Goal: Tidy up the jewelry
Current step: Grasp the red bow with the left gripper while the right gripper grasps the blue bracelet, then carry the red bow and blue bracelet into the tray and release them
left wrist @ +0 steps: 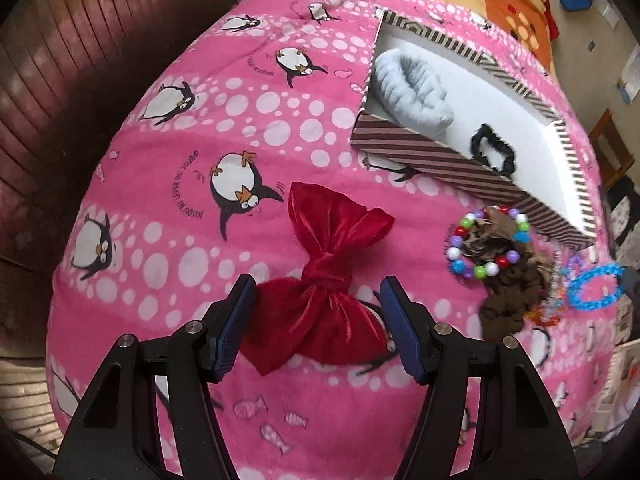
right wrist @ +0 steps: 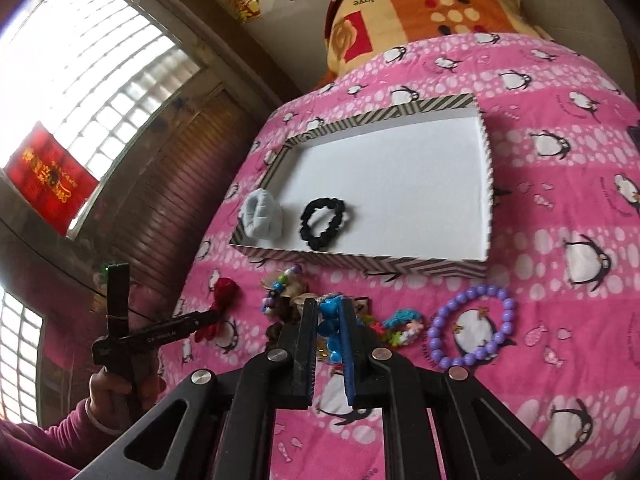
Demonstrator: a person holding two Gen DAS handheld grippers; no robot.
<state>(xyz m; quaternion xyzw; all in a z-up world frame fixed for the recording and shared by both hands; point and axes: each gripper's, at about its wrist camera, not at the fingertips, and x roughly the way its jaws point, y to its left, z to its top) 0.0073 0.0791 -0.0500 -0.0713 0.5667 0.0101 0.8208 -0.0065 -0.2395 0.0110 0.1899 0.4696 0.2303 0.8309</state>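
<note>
- My right tool (right wrist: 329, 330): clenched on a blue beaded bracelet (right wrist: 330, 334).
- My left tool (left wrist: 318, 312): released, straddling a red velvet bow (left wrist: 320, 280).
- Striped box (right wrist: 360, 260): holds a black scrunchie (right wrist: 322, 222) and a pale-blue scrunchie (right wrist: 262, 212).

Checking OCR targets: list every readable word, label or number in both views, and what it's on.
"love", upside down, on the orange patchwork blanket.
Curved dark lettering beside penguins on the pink blanket: too distorted to read.
White print on the left gripper arm: too blurred.
Gold characters on the red window banner: too blurred.
</note>
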